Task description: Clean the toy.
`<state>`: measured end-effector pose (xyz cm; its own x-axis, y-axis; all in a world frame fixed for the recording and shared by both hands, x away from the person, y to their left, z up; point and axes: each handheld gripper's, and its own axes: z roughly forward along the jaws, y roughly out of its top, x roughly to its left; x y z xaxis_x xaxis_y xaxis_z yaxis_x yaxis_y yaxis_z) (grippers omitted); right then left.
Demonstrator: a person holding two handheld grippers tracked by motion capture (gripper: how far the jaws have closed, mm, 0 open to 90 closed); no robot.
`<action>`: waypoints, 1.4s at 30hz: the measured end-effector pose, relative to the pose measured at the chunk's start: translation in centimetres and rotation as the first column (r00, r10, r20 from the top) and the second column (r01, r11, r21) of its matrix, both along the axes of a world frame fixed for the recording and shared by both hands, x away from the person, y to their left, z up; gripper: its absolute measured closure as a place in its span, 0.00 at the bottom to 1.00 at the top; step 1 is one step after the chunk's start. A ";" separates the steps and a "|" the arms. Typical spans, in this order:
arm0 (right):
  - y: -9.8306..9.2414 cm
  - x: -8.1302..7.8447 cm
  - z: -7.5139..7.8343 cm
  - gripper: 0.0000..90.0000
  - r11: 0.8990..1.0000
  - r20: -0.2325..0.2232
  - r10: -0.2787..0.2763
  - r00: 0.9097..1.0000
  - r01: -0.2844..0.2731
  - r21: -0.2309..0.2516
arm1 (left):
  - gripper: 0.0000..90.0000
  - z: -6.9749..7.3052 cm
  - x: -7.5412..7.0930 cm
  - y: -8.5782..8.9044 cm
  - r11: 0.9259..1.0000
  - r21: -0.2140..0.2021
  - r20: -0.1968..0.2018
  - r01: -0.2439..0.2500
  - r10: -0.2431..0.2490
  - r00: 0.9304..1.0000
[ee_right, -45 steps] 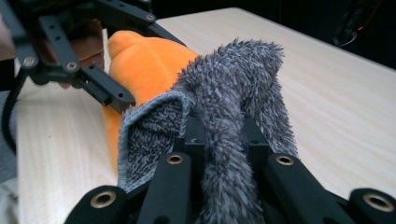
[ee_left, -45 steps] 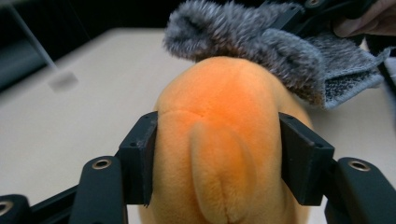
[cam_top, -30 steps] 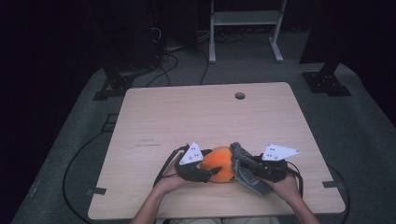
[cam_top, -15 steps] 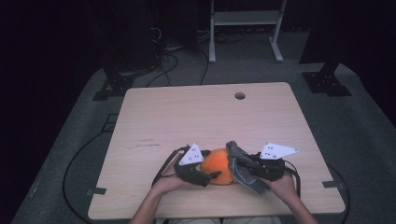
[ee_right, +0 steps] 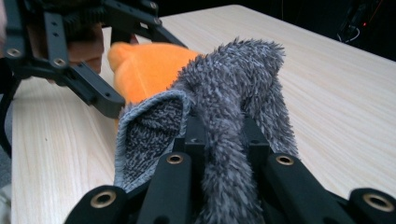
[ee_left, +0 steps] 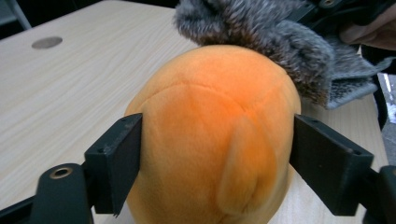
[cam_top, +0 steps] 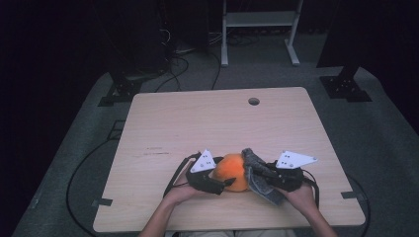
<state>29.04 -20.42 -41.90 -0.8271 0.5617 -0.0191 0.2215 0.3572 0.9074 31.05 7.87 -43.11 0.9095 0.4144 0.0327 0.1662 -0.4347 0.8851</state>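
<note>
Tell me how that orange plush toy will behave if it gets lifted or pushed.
The orange plush toy looks soft and stuffed, so it probably squashes under pressure and is light for its size. Its rounded shape may roll or wobble when pushed. The fuzzy surface likely grips well against the left tool, whose jaws flank it.

Occlusions, near table edge
Orange plush (ee_left: 215, 135) base cut off below frame; grey fuzzy fabric (ee_right: 224, 140) hides right gripper (ee_right: 219, 140) pads.

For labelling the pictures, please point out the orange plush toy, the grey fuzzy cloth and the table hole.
orange plush toy (ee_left: 210, 126), left gripper view, rounded front.
grey fuzzy cloth (ee_right: 233, 88), right gripper view, upper fold.
table hole (cam_top: 254, 101), high view, centre.
</note>
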 end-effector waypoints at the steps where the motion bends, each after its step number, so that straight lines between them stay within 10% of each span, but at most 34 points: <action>1: 0.4 -0.3 0.3 0.85 1.000 0.019 0.008 1.000 -0.008 -0.007 | 0.27 -0.1 -0.1 0.1 1.000 0.005 0.004 0.007 -0.007 1.000; 6: 1.7 -0.7 0.4 0.85 0.998 0.045 0.067 0.997 -0.068 0.003 | 0.32 -0.4 -0.3 0.4 0.998 0.062 0.013 0.010 -0.011 1.000; 14: -1.7 1.0 -2.1 0.85 0.999 -0.084 -0.033 0.996 0.034 0.020 | 0.32 -0.6 0.0 1.0 0.997 0.076 -0.009 0.024 -0.023 1.000; 21: -1.5 0.5 -1.5 0.85 1.000 -0.058 -0.019 0.998 0.020 0.019 | 0.31 -0.7 0.1 1.5 0.997 0.078 -0.017 0.028 -0.027 0.999; 27: -2.3 1.2 -2.7 0.85 0.998 -0.134 -0.064 0.989 0.063 -0.011 | 0.31 -0.7 0.0 1.4 0.997 0.074 -0.014 0.030 -0.029 0.999; 35: -0.6 0.3 -0.1 0.85 0.997 -0.029 0.014 0.999 -0.012 0.075 | 0.29 -0.6 -0.3 0.8 0.996 0.080 0.000 0.042 -0.043 0.999; 42: 0.2 0.1 -0.7 0.85 0.999 -0.021 0.022 1.000 -0.021 0.024 | 0.14 -0.3 0.5 0.7 0.999 0.043 -0.116 0.002 0.003 0.993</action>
<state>29.11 -20.27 -42.60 -0.8390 0.5440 0.0118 0.2337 0.3407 0.9107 31.52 8.55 -43.40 0.9081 0.4151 -0.0550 0.2666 -0.4718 0.8404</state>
